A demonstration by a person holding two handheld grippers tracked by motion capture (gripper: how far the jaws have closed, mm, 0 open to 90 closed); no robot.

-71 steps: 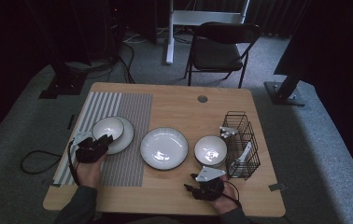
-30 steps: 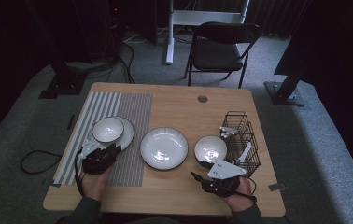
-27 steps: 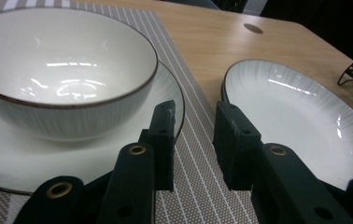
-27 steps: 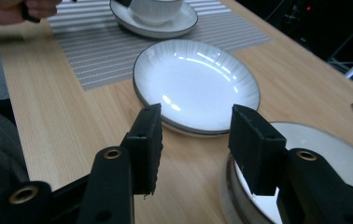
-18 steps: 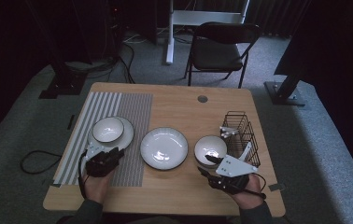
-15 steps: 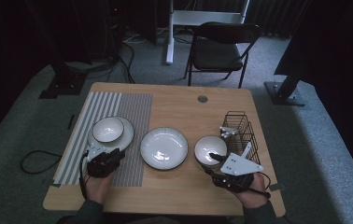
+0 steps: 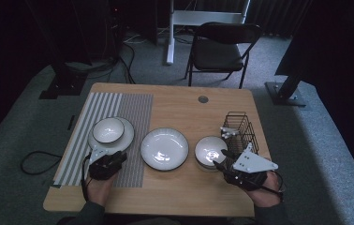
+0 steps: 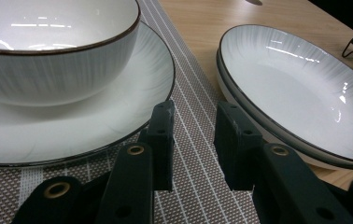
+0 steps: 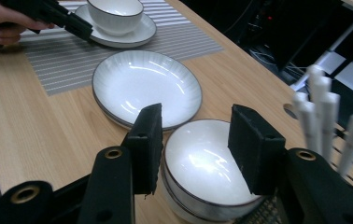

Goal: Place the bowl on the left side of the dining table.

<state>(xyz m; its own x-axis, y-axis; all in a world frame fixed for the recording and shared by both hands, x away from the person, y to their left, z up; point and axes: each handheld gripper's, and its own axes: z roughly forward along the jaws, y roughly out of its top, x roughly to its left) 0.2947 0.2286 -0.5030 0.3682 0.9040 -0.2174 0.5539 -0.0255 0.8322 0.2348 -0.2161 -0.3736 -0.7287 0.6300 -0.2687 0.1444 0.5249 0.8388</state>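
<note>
On the striped placemat (image 7: 133, 108) a white bowl (image 7: 108, 130) stands on a white plate (image 7: 121, 139). My left gripper (image 7: 115, 157) lies just in front of that plate, open, with nothing between its jaws. In the left gripper view the left gripper (image 8: 193, 116) points at the mat between the plate (image 8: 95, 116) and the deep plate (image 8: 296, 88). The deep plate (image 7: 164, 148) sits mid-table. Beside it stands a small bowl (image 7: 210, 151). My right gripper (image 7: 219, 162) hovers open at the bowl's near right side. The right gripper (image 9: 195, 116) frames the small bowl (image 9: 207, 168) from above without touching it.
A black wire basket (image 7: 240, 129) with several white utensils (image 9: 319, 107) stands just right of the small bowl. A round hole (image 7: 203, 99) marks the table's far side. A folding chair (image 7: 222, 47) stands beyond the table. Cables trail off the left edge.
My right gripper has moved rightward and risen, from the front edge to the near side of the small bowl. My left gripper pulled back off the plate earlier and has barely shifted since.
</note>
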